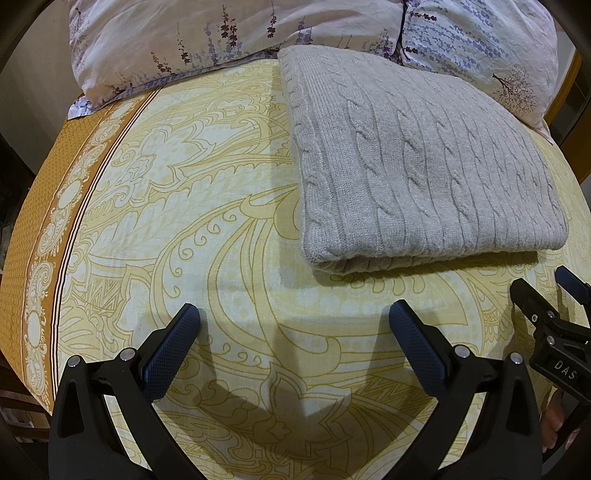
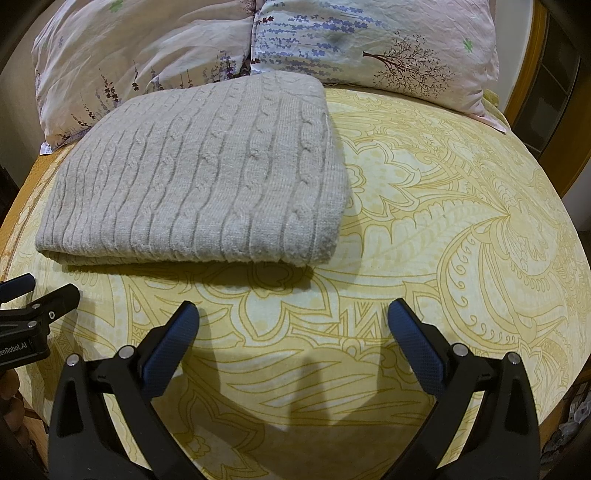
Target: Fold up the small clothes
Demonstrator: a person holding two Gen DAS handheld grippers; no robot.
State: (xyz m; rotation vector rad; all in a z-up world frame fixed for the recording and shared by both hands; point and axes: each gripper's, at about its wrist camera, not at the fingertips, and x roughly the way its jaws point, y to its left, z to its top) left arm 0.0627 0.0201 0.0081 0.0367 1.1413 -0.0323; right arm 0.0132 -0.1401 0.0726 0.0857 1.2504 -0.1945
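A grey cable-knit sweater [image 1: 417,162] lies folded in a neat rectangle on the yellow patterned bedsheet [image 1: 207,229]; it also shows in the right wrist view [image 2: 199,173]. My left gripper [image 1: 293,317] is open and empty, hovering over the sheet just in front of the sweater's near left corner. My right gripper [image 2: 293,314] is open and empty, in front of the sweater's near right corner. Each gripper shows at the edge of the other's view: the right one [image 1: 543,299] and the left one [image 2: 40,295]. Neither touches the sweater.
Two floral pillows [image 1: 207,33] [image 2: 369,40] lie at the head of the bed behind the sweater. The sheet's orange border [image 1: 44,206] marks the bed's left edge. A wooden bed frame [image 2: 532,74] stands at the right.
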